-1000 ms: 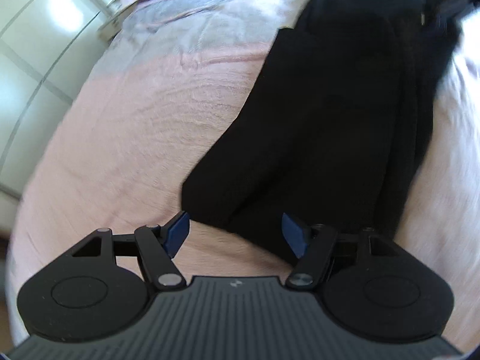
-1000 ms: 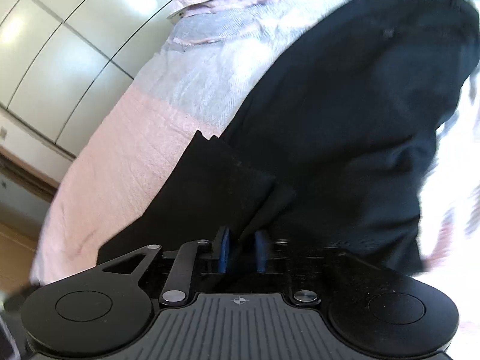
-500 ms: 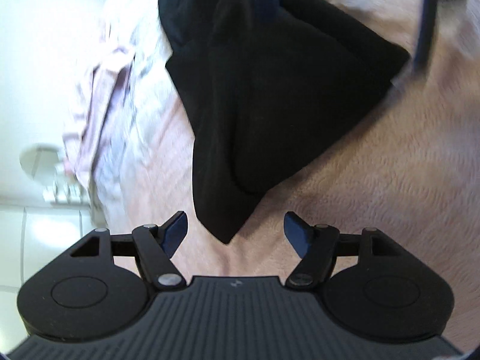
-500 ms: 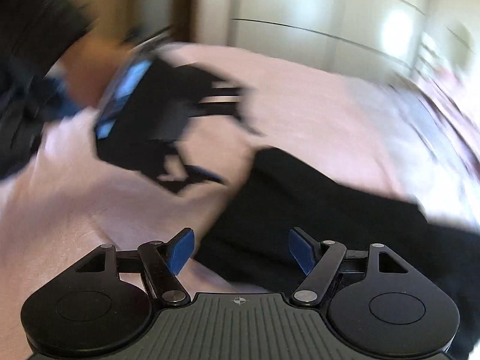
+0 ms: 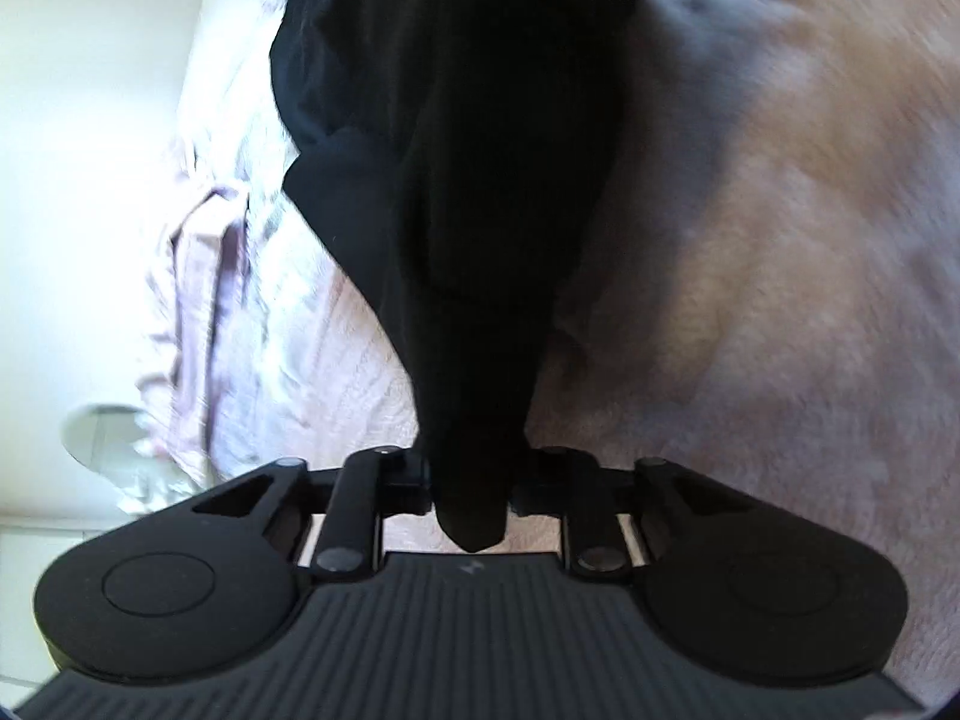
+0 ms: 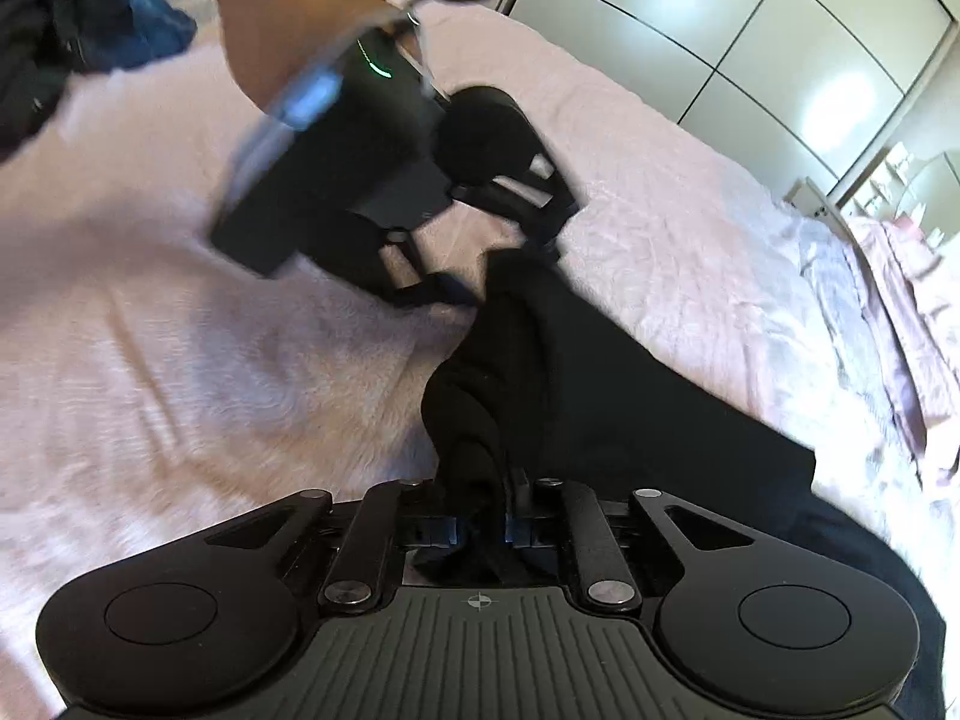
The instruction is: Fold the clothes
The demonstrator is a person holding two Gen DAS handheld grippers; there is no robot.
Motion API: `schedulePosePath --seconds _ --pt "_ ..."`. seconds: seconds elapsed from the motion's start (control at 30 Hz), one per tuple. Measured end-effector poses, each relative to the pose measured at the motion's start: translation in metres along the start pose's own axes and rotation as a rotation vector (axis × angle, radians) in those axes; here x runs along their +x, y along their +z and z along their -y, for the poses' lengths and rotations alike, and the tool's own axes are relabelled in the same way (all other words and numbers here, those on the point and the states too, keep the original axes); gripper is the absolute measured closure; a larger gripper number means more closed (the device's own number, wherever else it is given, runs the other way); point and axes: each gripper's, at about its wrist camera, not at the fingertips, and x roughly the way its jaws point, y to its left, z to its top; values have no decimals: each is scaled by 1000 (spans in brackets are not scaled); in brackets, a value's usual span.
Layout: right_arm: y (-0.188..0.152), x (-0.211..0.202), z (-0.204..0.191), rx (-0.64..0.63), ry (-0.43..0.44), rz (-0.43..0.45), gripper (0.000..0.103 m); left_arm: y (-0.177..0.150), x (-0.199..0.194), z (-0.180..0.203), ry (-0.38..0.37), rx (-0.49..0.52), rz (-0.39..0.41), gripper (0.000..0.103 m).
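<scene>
L gripper & R gripper both pinch black garment corners; pink bedspread bare alongside.

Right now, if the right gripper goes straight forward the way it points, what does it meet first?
The black garment that the right gripper already clamps; beyond it probably the left gripper, though depth is unclear.

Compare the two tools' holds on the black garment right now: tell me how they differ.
The left tool pinches a narrow corner of the black garment, whose tip pokes back past its fingers; the right tool clamps a thicker, bunched fold. In the left wrist view the cloth runs away in one taut strip; in the right wrist view it spreads wide across the pink bedspread. Both are shut on the same garment.
</scene>
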Motion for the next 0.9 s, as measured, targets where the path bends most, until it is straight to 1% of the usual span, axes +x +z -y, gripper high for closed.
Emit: schedulePosePath --seconds 0.07,0.17,0.27,0.3,0.47,0.6,0.63,0.7,0.83,0.9 --pt "3 -4 5 28 8 -1 92 -3 -1 -10 -1 -35 -7 93" --pt "12 -15 9 77 38 6 92 -14 -14 -26 30 -69 -15 94" --pt "21 -33 10 113 80 17 93 -21 -40 -39 52 -53 -3 94" --pt "25 -39 10 125 94 21 93 -23 -49 -41 50 -45 0 94" --pt "41 -68 11 186 163 38 93 -22 -89 -47 -17 -18 1 94" --pt "54 -91 11 234 219 53 93 -9 -103 -68 -33 -84 -40 94" --pt "57 -97 11 246 233 56 93 -5 -103 -78 -35 -104 -49 94" --pt "57 -116 35 315 269 76 93 8 -100 -107 -40 -146 -64 94" --pt "43 -153 114 472 333 148 93 37 -91 -168 -51 -221 -82 94" --pt "34 -170 155 522 331 177 93 61 -79 -206 -63 -234 -83 94"
